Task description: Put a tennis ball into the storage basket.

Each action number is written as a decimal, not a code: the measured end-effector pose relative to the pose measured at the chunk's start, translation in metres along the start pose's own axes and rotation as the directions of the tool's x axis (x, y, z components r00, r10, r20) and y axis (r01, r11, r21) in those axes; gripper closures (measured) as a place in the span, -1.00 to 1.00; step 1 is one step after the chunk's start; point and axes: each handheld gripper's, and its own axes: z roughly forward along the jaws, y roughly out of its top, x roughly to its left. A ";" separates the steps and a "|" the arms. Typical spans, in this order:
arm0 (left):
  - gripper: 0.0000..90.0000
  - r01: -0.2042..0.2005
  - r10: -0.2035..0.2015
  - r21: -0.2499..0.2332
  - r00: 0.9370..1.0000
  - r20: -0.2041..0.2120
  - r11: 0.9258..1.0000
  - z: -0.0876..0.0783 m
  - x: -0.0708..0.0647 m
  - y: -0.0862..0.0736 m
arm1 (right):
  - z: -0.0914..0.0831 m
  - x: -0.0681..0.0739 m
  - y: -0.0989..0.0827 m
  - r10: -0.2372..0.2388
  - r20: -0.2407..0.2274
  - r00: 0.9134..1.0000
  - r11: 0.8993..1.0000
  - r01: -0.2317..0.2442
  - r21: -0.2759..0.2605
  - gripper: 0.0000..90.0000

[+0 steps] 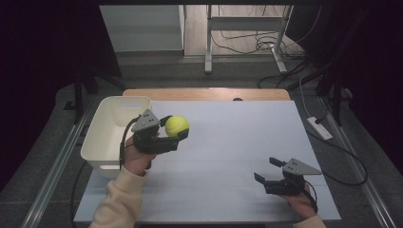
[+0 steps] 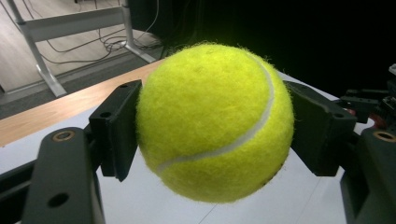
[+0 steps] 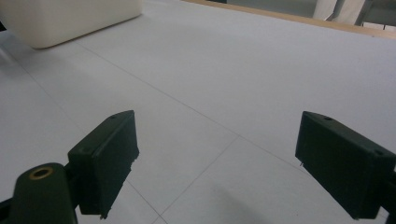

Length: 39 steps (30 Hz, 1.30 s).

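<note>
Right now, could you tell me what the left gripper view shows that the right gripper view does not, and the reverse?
Left gripper view alone: the tennis ball clamped between the left gripper pads, lifted off the surface, with a desk frame and floor cables behind. Right gripper view alone: the white bin at the far left, and the right gripper open with nothing between its pads. Both: the white table top with its wooden edge.

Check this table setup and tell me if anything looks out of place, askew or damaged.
Nothing stands out. The fuzzy yellow tennis ball looks intact, clamped squarely in the left gripper beside the upright white plastic bin. The right gripper sits open over the pale grey table mat, which lies flat and unspilled.
</note>
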 end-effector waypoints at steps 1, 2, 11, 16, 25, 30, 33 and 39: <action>-0.42 0.000 0.000 0.001 1.000 0.000 1.000 0.000 0.000 0.000 | 0.000 0.000 0.000 0.001 -0.001 1.000 1.000 -0.001 -0.001 -0.71; -0.42 0.000 0.000 0.000 1.000 -0.001 1.000 0.000 0.001 0.000 | 0.000 0.000 0.000 0.000 -0.001 1.000 1.000 0.000 -0.001 -0.71; -0.41 0.013 -0.013 -0.008 0.999 -0.031 1.000 -0.004 0.008 0.002 | 0.000 0.000 0.000 0.001 -0.001 1.000 1.000 -0.001 -0.001 -0.71; -0.41 0.017 -0.018 -0.013 0.999 -0.049 1.000 -0.008 0.012 0.003 | 0.000 0.000 0.000 0.001 -0.001 1.000 1.000 -0.001 0.000 -0.71; -0.41 0.034 -0.036 -0.026 0.996 -0.083 0.999 -0.013 0.020 0.003 | 0.000 0.000 0.000 0.000 0.000 1.000 1.000 0.000 0.000 -0.71; -0.41 0.044 -0.047 -0.033 0.994 -0.101 0.999 -0.018 0.025 0.002 | 0.000 0.000 0.000 0.000 0.000 1.000 1.000 0.000 -0.001 -0.71; -0.42 0.049 -0.053 -0.036 0.993 -0.108 0.998 -0.019 0.027 0.002 | 0.000 0.000 0.000 0.001 0.000 1.000 1.000 -0.001 -0.001 -0.71; -0.42 0.054 -0.059 -0.043 0.991 -0.117 0.998 -0.023 0.030 0.003 | 0.001 0.000 0.000 0.000 0.000 1.000 1.000 0.000 -0.001 -0.71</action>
